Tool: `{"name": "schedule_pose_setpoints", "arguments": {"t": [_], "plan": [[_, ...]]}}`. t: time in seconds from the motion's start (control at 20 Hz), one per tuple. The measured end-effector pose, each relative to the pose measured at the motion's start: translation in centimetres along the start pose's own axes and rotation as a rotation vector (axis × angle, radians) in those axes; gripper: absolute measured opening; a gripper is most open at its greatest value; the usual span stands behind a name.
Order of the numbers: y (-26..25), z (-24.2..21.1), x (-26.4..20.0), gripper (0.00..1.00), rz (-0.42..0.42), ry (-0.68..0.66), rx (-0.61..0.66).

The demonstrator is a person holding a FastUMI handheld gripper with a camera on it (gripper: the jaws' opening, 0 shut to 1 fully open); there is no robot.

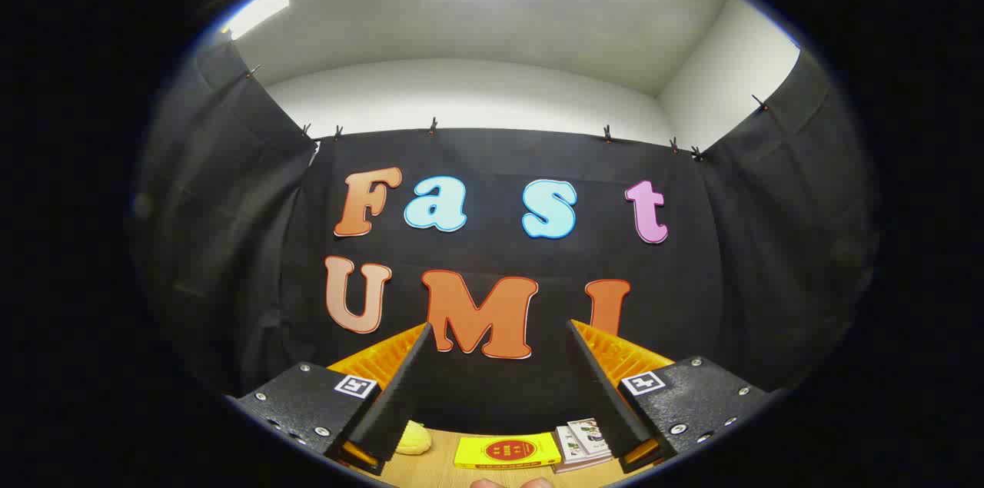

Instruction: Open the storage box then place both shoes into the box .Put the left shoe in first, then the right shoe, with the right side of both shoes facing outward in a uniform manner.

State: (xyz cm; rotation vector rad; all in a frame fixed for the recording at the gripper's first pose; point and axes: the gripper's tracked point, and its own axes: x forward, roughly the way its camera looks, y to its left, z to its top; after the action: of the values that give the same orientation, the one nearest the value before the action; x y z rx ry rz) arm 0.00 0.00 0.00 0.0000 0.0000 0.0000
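My gripper (498, 338) is held high and points at the booth's back wall, with its two fingers (400, 388) spread wide apart and nothing between them. Far below, between the fingers, a strip of wooden table (430, 469) shows.
On the table strip lie a flat yellow box with a red round mark (507, 451), a small stack of printed booklets (582, 443) to its right, and a soft yellow object (415, 438) by the left finger. A fingertip of a person's hand (511, 483) peeks in at the near table edge.
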Motion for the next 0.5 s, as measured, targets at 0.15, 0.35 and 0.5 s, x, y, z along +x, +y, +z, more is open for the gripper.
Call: {"name": "schedule_pose_setpoints", "arguments": {"t": [0.15,0.35,0.5], "plan": [[0.1,0.0,0.3,0.99,0.018,-0.001,0.022],[-0.2,-0.7,1.1,0.99,0.023,0.017,0.031],[-0.1,-1.4,1.4,0.99,0.032,0.04,0.044]]}}
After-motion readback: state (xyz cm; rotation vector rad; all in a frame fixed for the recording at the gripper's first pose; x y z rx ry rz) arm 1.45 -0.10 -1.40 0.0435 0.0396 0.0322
